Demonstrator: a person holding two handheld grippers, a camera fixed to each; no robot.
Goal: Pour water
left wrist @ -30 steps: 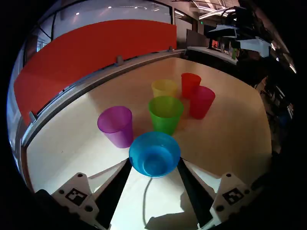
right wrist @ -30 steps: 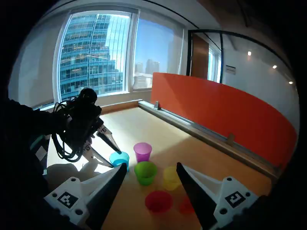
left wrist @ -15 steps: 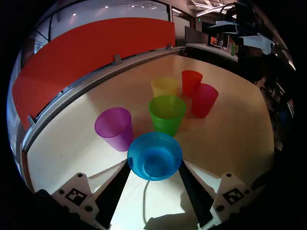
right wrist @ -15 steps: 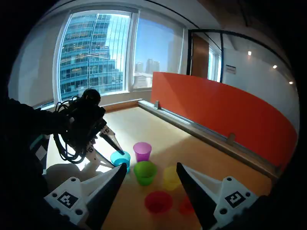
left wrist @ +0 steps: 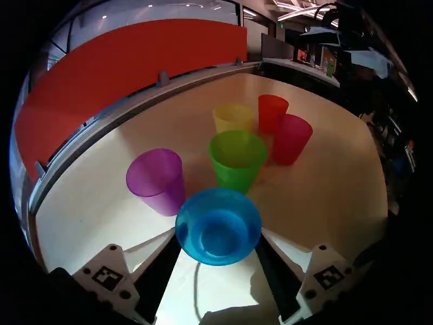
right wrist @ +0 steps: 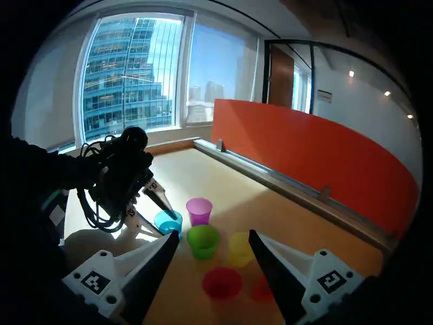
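A smooth, pale wooden table (left wrist: 335,179) runs beside a matte orange partition (left wrist: 124,65), and the right gripper view has tall glass windows (right wrist: 130,76) behind. The left gripper (left wrist: 218,241) clamps both dark, wedge-shaped fingers on the sides of a translucent blue plastic cup (left wrist: 218,222). This round, tapered tumbler is held upright at the near side of the cluster; I cannot tell whether it holds water. Just beyond it five similar glossy tumblers stand close together: a purple cup (left wrist: 156,181), a green cup (left wrist: 237,160), a yellow cup (left wrist: 234,117), a red cup (left wrist: 272,111) and a magenta cup (left wrist: 291,138). The right gripper (right wrist: 212,235) faces them from farther back, its fingers spread wide and gripping nothing.
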